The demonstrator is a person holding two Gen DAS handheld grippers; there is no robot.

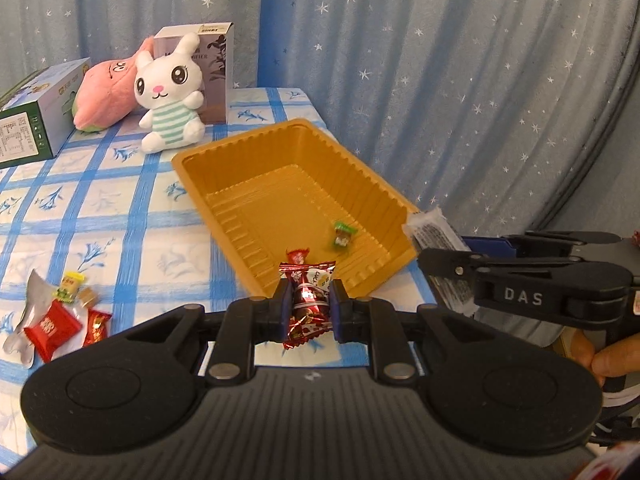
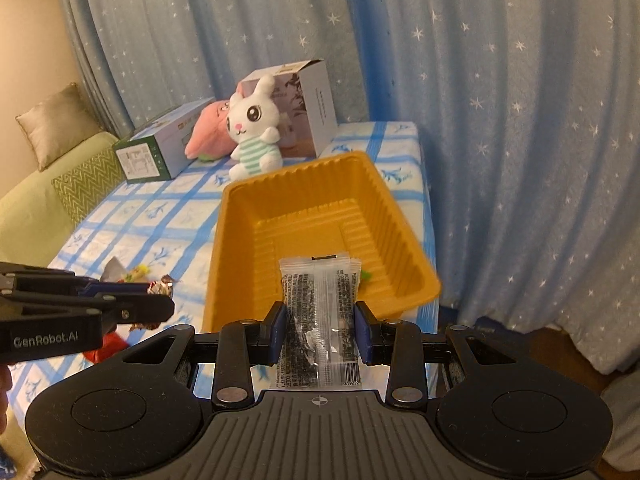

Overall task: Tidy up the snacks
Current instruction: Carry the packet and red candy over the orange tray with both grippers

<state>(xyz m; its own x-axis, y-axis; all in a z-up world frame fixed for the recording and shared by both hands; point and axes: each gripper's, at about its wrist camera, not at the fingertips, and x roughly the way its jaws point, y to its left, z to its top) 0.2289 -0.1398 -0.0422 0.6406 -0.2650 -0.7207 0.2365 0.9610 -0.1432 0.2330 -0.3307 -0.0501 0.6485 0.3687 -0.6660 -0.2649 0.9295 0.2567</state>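
Two wrist fisheyes, both tilted down over the near table edge, facing the far curtain.
My left view sits close behind the left gripper (image 1: 310,304), tray (image 1: 240,148) ahead-right; my right view sits close behind the right gripper (image 2: 320,330), tray (image 2: 280,178) dead ahead. Both share the tray, the plush rabbit (image 1: 170,92) (image 2: 252,136) and boxes far left; each catches the other gripper at its edge.

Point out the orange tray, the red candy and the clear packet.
orange tray (image 2: 298,178): right wrist view, far rim.
red candy (image 1: 307,294): left wrist view, wrapper middle.
clear packet (image 2: 318,304): right wrist view, middle of film.
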